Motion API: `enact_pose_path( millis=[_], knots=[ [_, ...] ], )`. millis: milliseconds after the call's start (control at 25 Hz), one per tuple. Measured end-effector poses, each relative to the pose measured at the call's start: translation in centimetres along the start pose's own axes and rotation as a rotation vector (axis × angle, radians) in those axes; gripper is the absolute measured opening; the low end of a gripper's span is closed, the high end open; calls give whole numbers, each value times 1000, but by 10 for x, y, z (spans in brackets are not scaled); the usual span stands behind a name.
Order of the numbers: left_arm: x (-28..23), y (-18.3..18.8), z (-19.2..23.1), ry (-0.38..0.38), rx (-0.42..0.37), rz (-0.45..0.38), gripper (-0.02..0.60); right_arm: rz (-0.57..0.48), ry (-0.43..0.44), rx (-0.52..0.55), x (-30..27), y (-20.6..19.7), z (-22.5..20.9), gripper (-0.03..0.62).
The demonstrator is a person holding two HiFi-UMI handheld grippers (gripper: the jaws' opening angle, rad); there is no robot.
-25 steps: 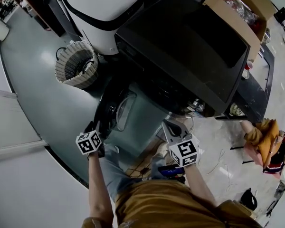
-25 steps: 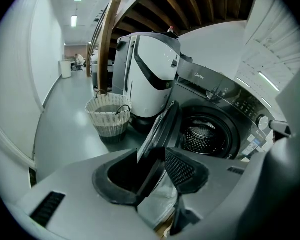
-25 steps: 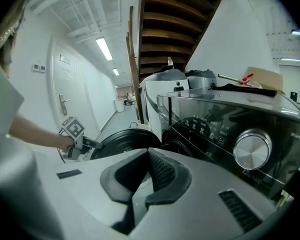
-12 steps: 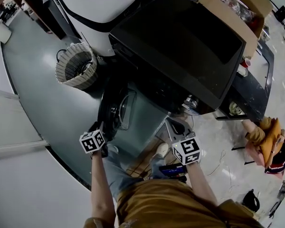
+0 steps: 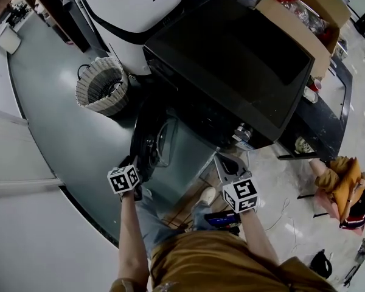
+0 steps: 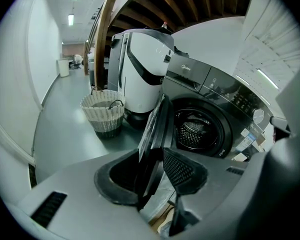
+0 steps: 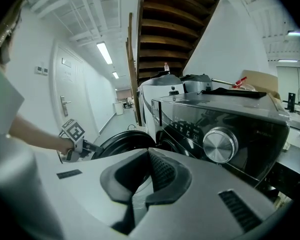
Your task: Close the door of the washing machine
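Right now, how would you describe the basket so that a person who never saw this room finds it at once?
Find the dark washing machine; a white appliance stands at its left in the head view. On the grey floor before that appliance, just beyond the machine's open door, stands the basket. It alone is woven, pale and round; its neighbours are smooth and hard.

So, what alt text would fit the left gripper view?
A hand-held gripper, whose jaws have just been closing on the edge of an open washing machine door, faces the steel drum inside. A wicker basket stands to the left.
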State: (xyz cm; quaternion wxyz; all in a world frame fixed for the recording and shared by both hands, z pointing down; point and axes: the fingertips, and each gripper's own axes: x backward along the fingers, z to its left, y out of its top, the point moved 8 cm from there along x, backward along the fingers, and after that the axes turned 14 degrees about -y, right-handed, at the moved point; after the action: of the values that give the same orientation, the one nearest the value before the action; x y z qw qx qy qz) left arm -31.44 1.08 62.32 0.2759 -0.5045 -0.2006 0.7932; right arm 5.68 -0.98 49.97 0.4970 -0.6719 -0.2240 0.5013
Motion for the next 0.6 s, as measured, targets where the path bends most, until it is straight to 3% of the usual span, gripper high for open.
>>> enact_pose_path(
  millis=[600],
  knots=[
    [-10, -9, -33, -31, -37, 48, 153, -21, -5, -20, 5, -2, -8, 12]
  ],
)
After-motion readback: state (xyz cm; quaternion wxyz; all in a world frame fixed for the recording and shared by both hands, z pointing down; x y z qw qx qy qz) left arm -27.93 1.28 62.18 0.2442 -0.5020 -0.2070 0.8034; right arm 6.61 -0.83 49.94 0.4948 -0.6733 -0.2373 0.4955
